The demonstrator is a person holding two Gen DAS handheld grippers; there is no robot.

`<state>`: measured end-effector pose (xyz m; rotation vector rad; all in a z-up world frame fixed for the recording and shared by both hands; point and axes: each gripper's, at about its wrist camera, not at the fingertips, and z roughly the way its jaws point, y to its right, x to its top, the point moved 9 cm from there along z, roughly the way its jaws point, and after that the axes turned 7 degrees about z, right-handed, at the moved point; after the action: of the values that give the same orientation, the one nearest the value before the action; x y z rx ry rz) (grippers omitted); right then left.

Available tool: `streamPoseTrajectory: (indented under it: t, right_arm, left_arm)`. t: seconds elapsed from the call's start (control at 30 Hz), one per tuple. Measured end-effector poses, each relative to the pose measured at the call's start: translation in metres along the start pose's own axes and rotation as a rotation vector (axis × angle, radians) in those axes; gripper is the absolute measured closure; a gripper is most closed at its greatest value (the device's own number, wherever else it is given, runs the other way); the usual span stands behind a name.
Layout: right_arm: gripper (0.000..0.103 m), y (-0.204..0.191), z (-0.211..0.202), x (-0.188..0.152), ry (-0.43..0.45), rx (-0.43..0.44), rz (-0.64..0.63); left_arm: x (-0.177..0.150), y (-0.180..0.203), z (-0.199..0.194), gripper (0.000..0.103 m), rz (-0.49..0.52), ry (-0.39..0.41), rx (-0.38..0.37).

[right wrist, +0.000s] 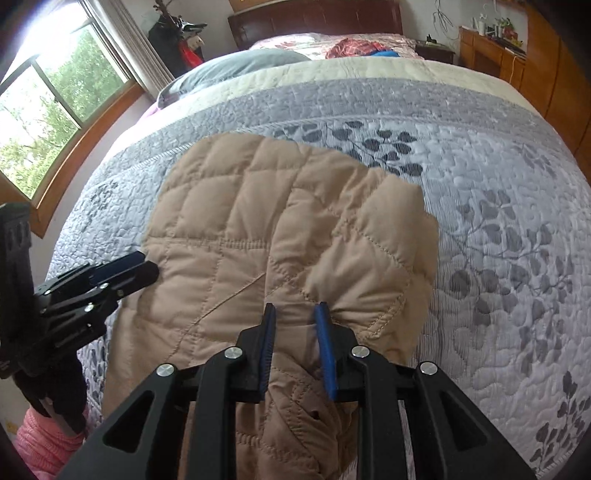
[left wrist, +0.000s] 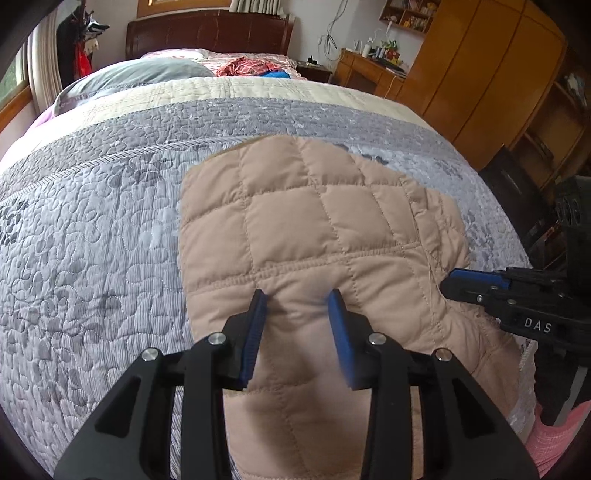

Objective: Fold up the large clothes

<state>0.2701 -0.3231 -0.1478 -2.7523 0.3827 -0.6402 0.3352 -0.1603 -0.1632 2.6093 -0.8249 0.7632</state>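
Left wrist view is showing my left gripper [left wrist: 297, 295] sitting low over the near part of a tan quilted jacket [left wrist: 314, 229], its blue pads [left wrist: 258, 325] parted with a hump of the fabric lying between them; I cannot tell whether they are pinching it or merely straddling it. The jacket is lying on the grey leaf-patterned bedspread [left wrist: 92, 240] near the foot of the bed, its long axis running from my near edge away toward the dark wooden headboard [left wrist: 207, 35], with the far end rounded and the near end dropping out of sight under the grippers. My right gripper [left wrist: 452, 280] is coming in from the right in that view, its tip touching the jacket's right edge, where a ridged seam is curling. Right wrist view is showing that gripper [right wrist: 297, 314] with its pads a little apart and a puckered fold of the jacket [right wrist: 258, 221] bunching between them, beside a stitched cuff-like edge just to the right; again I cannot tell how firmly it is gripping. My left gripper [right wrist: 146, 267] is appearing at the jacket's left edge there, seen side-on. Farther up the bed a grey pillow [right wrist: 240, 64] is lying toward the left, and a red patterned cloth [right wrist: 354, 48] is lying near the headboard.
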Motion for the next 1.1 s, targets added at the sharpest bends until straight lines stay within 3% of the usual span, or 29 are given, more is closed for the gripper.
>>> streamPoseTrajectory:
  t: [0.43, 1.1]
  right_arm:
    - [0.082, 0.007, 0.026, -0.006, -0.005, 0.009, 0.014]
    - [0.082, 0.006, 0.027, -0.008, 0.012, 0.014, 0.031]
  left_arm:
    - [-0.008, 0.0, 0.019, 0.068, 0.039, -0.01, 0.008]
    - [-0.008, -0.001, 0.02, 0.068, 0.035, -0.012, 0.006]
